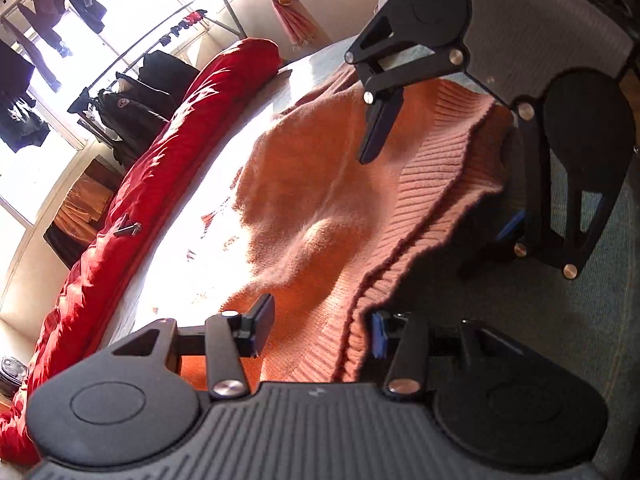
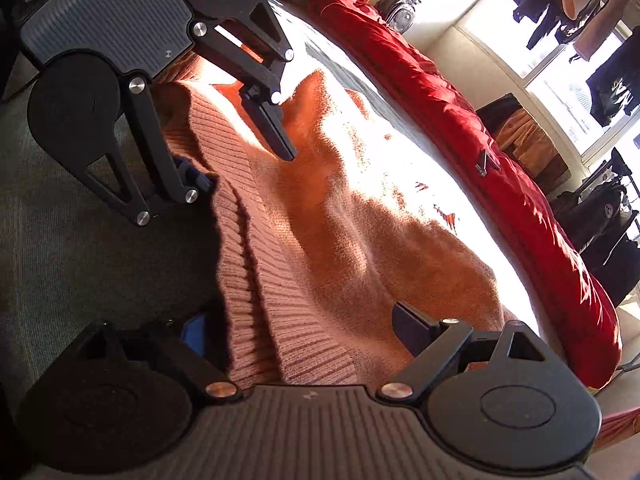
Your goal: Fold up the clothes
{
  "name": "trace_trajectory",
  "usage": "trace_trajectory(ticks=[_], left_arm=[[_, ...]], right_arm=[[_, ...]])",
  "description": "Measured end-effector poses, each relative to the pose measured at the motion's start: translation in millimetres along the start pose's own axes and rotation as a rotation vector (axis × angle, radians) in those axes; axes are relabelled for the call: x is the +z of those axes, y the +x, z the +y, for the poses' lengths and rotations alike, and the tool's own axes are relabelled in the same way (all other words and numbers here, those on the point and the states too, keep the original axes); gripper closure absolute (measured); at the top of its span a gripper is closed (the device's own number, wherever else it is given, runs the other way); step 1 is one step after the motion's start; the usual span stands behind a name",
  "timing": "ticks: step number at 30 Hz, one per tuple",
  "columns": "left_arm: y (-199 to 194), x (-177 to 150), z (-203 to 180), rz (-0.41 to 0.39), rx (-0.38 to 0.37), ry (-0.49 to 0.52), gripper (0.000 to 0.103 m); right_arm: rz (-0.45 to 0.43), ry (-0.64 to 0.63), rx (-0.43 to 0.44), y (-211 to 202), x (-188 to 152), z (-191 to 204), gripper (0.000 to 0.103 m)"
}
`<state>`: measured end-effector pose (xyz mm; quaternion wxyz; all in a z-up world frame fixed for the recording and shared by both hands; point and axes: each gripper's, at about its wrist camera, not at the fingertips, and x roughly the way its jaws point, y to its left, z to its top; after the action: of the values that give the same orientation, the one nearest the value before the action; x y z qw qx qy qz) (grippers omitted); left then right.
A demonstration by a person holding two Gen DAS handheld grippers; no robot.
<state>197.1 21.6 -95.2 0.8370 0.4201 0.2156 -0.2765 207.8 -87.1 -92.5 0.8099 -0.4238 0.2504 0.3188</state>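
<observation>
An orange knit sweater (image 1: pixel 312 184) (image 2: pixel 332 220) lies spread on the bed, with its ribbed hem (image 1: pixel 432 176) (image 2: pixel 256 260) along the near edge. My left gripper (image 1: pixel 320 332) (image 2: pixel 244 168) straddles one stretch of the hem: one finger rests above the cloth and the blue-padded one sits at the hem's outer edge. Its jaws stand apart and do not squeeze the cloth. My right gripper (image 2: pixel 304 332) (image 1: pixel 436 192) straddles the hem farther along, wide open, with one finger over the knit and the other beside the edge on the sheet.
A red duvet (image 1: pixel 132 208) (image 2: pixel 460 92) is bunched along the far side of the bed. The grey-green sheet (image 1: pixel 560 340) (image 2: pixel 80 248) lies on the near side of the hem. A clothes rack with dark jackets (image 1: pixel 132 92) (image 2: pixel 600 208) stands by the bright window.
</observation>
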Motion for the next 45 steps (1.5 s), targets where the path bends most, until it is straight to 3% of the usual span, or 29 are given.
trace_trajectory(ticks=[5,10,15,21,24,28,30,32,34,38,40,41,42,43,45], left_arm=[[-2,0,6,-0.004,-0.006,-0.036,0.055],[0,-25,10,0.075,0.003,-0.039,0.055],[6,-36,16,0.115,0.007,-0.095,0.055],[6,-36,12,0.104,0.013,-0.063,0.054],[5,-39,13,0.101,0.025,-0.063,0.052],[2,-44,13,0.108,0.048,-0.047,0.052],[-1,-49,15,0.12,0.065,-0.037,0.052],[-4,-58,18,0.141,0.089,-0.027,0.052],[-5,-62,21,0.152,0.092,-0.034,0.052],[3,-51,15,0.141,0.095,0.005,0.053],[9,-44,9,0.131,0.091,0.041,0.061],[11,-44,8,0.134,0.074,0.038,0.074],[13,-43,10,0.143,0.052,0.023,0.081],[13,-44,11,0.148,0.032,0.001,0.091],[11,-45,12,0.151,0.032,-0.013,0.092]], right_arm=[[-0.002,0.017,-0.005,13,13,10,0.017],[0.071,0.008,-0.063,15,2,-2,0.028],[0.113,0.118,-0.03,18,-14,-21,0.028],[0.126,0.174,-0.073,30,-24,-29,0.0],[0.108,0.235,-0.034,32,-33,-40,0.0],[0.1,0.151,-0.084,26,-28,-30,0.001],[0.103,0.105,-0.118,23,-24,-23,0.006],[0.092,0.028,-0.14,15,-20,-14,0.021],[0.086,-0.015,-0.159,10,-18,-9,0.027],[0.079,-0.037,-0.134,12,-9,-4,0.043],[0.08,-0.049,-0.107,19,-3,2,0.059],[0.085,-0.061,-0.097,21,-1,5,0.073],[0.089,-0.07,-0.09,22,0,7,0.08],[0.09,-0.07,-0.09,21,-2,7,0.086],[0.092,-0.069,-0.091,18,-4,7,0.088]])
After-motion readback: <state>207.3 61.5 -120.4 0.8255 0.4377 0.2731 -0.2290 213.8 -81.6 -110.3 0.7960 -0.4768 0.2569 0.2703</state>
